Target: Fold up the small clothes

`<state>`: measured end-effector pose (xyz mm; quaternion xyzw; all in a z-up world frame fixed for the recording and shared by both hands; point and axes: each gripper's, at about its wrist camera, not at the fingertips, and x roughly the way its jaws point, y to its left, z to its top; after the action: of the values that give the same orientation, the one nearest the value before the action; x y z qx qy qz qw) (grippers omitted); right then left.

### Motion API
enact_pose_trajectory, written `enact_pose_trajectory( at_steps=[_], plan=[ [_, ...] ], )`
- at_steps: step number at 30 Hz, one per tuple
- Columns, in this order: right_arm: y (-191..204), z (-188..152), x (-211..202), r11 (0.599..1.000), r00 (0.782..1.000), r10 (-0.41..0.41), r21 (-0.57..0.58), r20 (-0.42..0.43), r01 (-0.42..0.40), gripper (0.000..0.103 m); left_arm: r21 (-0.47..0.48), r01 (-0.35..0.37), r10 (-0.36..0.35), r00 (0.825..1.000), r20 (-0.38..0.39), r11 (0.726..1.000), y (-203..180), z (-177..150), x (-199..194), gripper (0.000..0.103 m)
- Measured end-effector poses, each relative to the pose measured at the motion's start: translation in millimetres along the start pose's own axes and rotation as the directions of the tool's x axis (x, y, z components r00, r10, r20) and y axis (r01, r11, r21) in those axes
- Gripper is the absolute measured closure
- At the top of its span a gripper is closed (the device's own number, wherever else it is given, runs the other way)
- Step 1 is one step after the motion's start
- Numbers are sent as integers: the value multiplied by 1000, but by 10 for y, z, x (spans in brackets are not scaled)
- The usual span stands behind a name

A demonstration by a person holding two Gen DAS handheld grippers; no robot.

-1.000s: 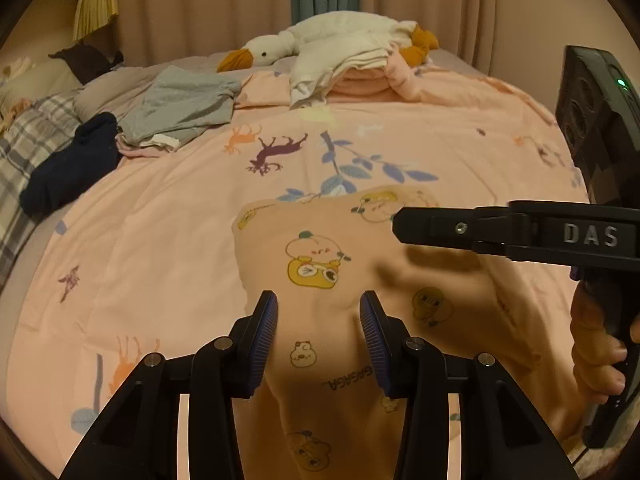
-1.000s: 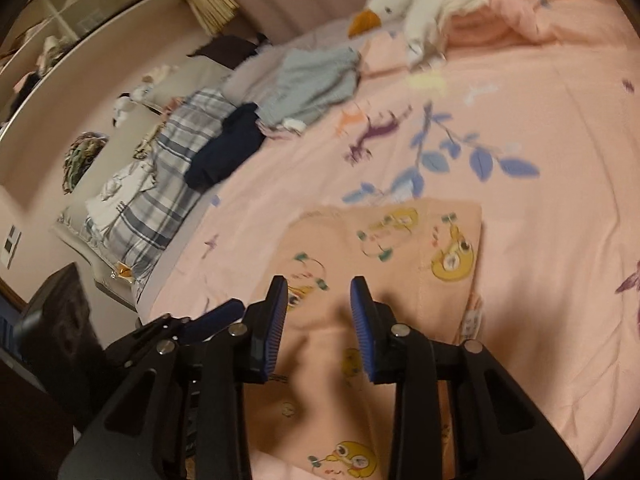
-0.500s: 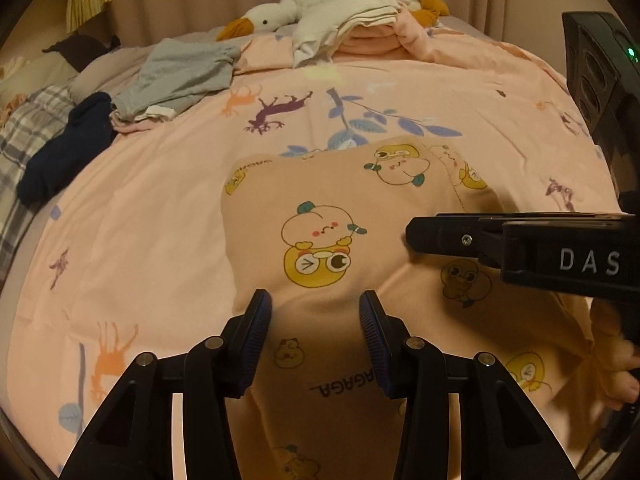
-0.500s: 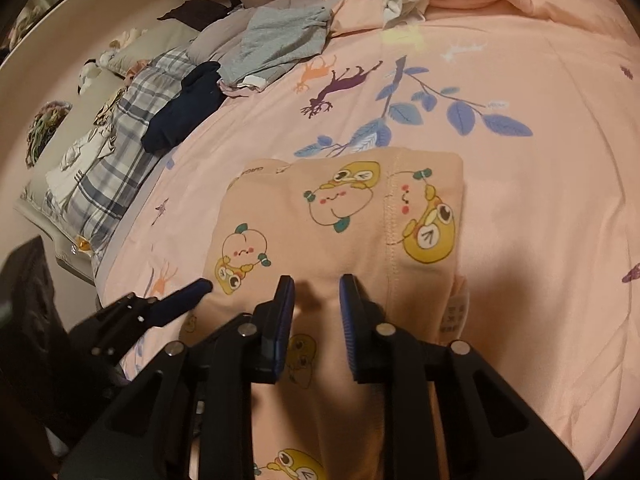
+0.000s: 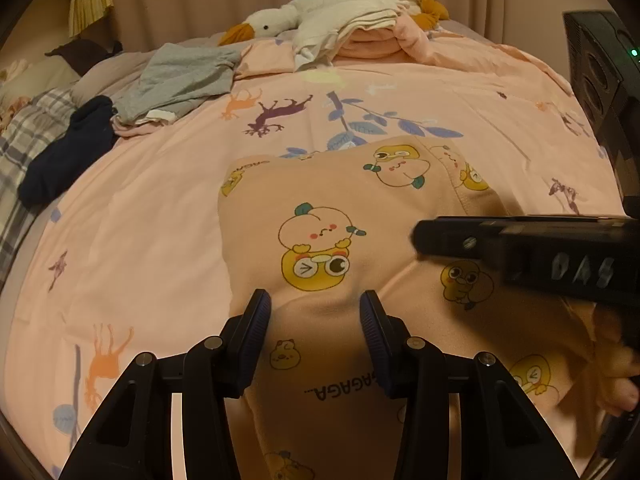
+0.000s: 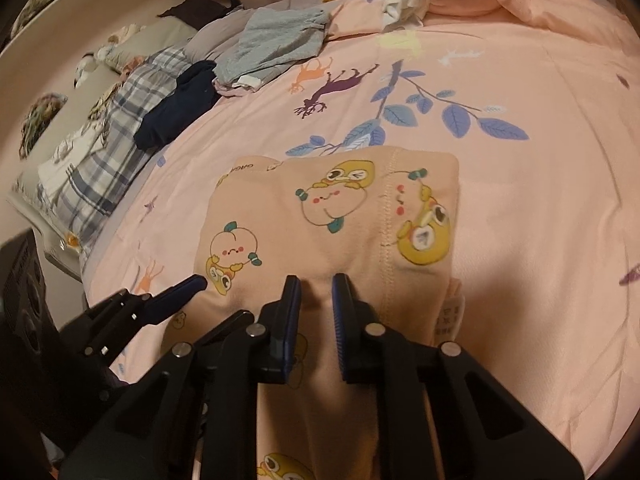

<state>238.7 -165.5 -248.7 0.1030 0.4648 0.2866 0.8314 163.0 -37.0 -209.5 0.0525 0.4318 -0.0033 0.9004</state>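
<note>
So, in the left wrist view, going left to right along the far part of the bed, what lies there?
Plaid bedding → navy garment → grey garment → goose plush → folded pink blanket.

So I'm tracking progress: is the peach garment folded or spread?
Spread, mostly: the garment lies flat on the bed, right gripper closing on a pinched ridge.

My peach cartoon-print garment (image 6: 320,216) lies flat on the pink bedsheet (image 6: 540,208), folded. Its stitched seam runs lengthwise; a label pokes out.
</note>
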Motion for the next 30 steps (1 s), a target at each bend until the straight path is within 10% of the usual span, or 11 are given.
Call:
enact_pose_trajectory(
  at_steps=[4, 9, 17, 22, 28, 30],
  plan=[
    [-105, -29, -197, 989, 995, 96, 115, 14, -97, 86, -31, 46, -46, 999, 17, 998, 42, -122, -235, 58],
    [-9, -223, -432, 999, 1000, 7, 41, 5, -7, 87, 4, 40, -40, 999, -3, 999, 7, -313, -283, 56],
    [-176, -584, -461, 999, 999, -33, 16, -21, 33, 97, -237, 199, -218, 974, -56, 951, 350, -432, -185, 48],
    [-192, -620, -689, 992, 992, -125, -20, 10, 125, 87, -173, 127, -136, 990, -44, 977, 191, -448, -376, 48],
    [96, -637, -847, 987, 992, 122, -110, 34, -117, 88, -110, 173, -178, 983, -39, 979, -18, -493, -435, 48],
    [174, -686, -678, 988, 1000, 9, -152, -19, -12, 90, -73, 135, -139, 988, -61, 988, -90, -528, -347, 48]
  ],
)
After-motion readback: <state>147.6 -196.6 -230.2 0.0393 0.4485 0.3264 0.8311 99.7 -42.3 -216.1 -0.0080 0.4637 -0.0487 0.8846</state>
